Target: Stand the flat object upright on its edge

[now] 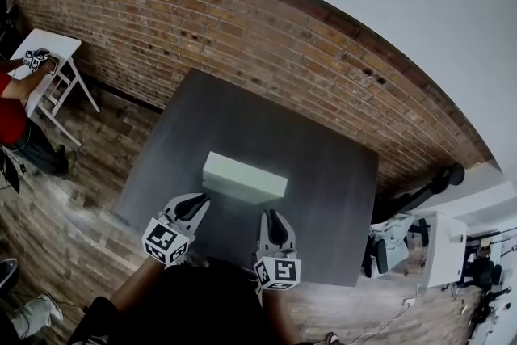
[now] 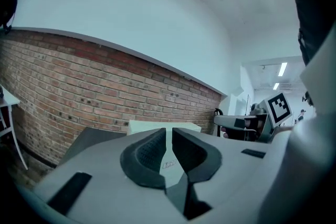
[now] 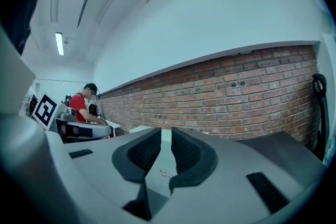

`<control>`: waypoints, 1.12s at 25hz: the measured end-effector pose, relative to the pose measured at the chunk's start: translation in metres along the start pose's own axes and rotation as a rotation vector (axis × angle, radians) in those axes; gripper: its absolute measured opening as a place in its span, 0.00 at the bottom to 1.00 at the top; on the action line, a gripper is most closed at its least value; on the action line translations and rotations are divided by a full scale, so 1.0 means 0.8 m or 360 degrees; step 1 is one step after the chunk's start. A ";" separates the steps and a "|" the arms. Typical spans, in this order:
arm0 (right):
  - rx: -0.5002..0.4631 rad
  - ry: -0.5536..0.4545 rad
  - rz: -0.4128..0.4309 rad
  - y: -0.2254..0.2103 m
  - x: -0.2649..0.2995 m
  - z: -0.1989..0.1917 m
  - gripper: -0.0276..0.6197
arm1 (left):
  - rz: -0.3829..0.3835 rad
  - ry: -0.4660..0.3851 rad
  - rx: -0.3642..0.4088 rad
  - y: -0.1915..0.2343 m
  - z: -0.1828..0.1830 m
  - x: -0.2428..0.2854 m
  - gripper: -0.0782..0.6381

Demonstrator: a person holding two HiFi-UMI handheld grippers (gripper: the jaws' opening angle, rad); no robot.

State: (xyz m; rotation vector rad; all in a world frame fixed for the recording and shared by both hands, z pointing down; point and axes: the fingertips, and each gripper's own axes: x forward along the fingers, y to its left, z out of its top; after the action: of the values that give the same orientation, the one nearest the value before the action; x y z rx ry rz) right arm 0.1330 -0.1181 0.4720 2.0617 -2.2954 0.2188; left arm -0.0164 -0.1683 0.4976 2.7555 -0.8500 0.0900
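- The box (image 1: 242, 176) lies on the grey tabletop (image 1: 323, 174), directly ahead of both tools and near the tabletop's middle.
- Its long axis runs across my line of reach, from far-left to near-right, so I see its long side face and not an end.
- The left tool (image 1: 194, 206) points at the near left corner of the box and is just beside it. I cannot tell if it already touches.
- The right tool (image 1: 273, 222) stands just before the right end of the box, with a small strip of tabletop between them.
- The left one is nearer, I judge, but only by a little.
- Both tools are held low and almost level, aimed forward at the long side, the left angled a little to the right.
- In its own view, the left tool's jaws are drawn almost together, with only a thin slit and nothing between them (the box shows beyond, over the tips).
- The right tool's jaws are the same, with a slightly wider slit, and hold nothing.
- To tip the box on its edge, I think the near long side must be lifted or pushed from both ends at once.
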 end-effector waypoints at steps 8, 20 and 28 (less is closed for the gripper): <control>0.0028 0.0040 -0.0093 0.038 -0.039 -0.013 0.10 | -0.0069 0.0004 0.0014 -0.037 -0.009 -0.050 0.18; 0.0048 0.0059 -0.0063 0.073 -0.088 -0.019 0.08 | -0.0007 -0.0035 0.0024 -0.079 -0.023 -0.091 0.18; 0.0044 0.0066 0.0031 0.071 -0.094 -0.026 0.08 | 0.0076 -0.0059 0.0045 -0.099 -0.026 -0.083 0.18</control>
State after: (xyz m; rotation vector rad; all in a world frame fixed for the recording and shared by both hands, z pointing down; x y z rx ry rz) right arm 0.0837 -0.0351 0.4790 2.0282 -2.3027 0.2928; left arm -0.0265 -0.0633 0.4910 2.7715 -0.9309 0.0603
